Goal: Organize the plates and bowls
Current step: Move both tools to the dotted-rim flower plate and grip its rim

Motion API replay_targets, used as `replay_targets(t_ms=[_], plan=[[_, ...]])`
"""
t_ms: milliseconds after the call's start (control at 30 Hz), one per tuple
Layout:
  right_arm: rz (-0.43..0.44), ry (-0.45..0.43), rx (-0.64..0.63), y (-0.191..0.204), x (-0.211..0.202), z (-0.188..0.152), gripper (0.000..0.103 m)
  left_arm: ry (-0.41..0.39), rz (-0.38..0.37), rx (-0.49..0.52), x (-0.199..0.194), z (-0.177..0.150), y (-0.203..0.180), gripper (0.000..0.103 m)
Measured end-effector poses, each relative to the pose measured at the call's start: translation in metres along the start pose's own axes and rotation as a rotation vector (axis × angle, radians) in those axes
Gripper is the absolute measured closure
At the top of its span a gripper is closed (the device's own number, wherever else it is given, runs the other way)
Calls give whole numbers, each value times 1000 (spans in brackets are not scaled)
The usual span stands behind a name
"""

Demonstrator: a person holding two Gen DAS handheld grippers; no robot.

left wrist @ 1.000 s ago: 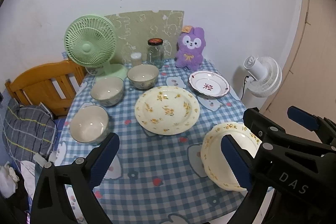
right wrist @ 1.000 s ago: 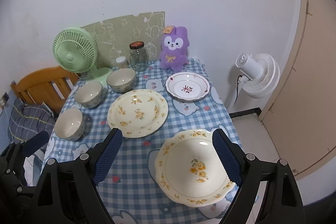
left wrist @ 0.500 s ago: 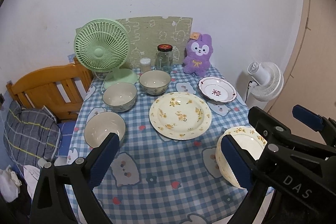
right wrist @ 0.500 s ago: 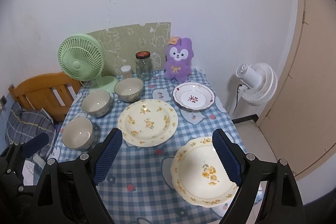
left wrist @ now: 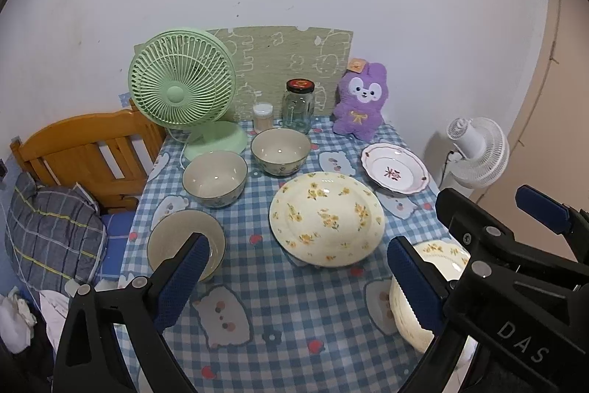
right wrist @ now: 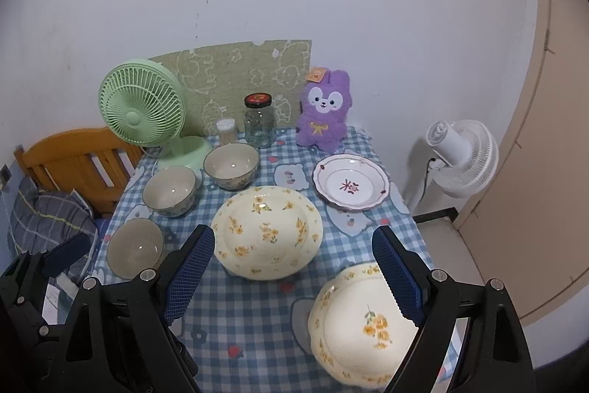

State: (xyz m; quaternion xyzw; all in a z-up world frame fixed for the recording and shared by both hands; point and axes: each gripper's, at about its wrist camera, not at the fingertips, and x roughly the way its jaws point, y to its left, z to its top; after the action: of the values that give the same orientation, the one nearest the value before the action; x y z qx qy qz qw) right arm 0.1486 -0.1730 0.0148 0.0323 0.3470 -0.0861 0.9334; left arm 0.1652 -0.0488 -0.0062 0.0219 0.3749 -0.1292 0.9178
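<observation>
Both grippers, left [left wrist: 294, 277] and right [right wrist: 292, 267], gape wide and empty. Lower right, a scalloped plate [right wrist: 362, 323] overhangs the table [right wrist: 250, 319] edge; bare cloth lies bottom centre.

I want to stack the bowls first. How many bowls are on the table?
3, all on the table's left side: near bowl by the left edge, middle bowl behind it, far bowl beside the green fan. None looks hidden.

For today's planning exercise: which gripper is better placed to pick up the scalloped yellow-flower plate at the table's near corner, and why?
Right. The right gripper is open and empty, and the scalloped plate lies just under its right-side finger. The left gripper, also open, hangs nearer the bowls.
</observation>
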Motion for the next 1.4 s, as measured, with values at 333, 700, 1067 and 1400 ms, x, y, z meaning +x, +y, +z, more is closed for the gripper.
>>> replay_targets(t_ms=[333, 700, 1067, 1400], plan=[[63, 46, -20, -26, 71, 30, 13, 40, 61, -42, 60, 31, -19, 5], [120, 130, -33, -37, 153, 39, 13, 111, 132, -90, 135, 42, -22, 5], [138, 200, -29, -33, 222, 29, 14, 174, 165, -126, 198, 35, -11, 7], [139, 280, -30, -30, 276, 8, 22, 255, 187, -146, 250, 15, -2, 13]])
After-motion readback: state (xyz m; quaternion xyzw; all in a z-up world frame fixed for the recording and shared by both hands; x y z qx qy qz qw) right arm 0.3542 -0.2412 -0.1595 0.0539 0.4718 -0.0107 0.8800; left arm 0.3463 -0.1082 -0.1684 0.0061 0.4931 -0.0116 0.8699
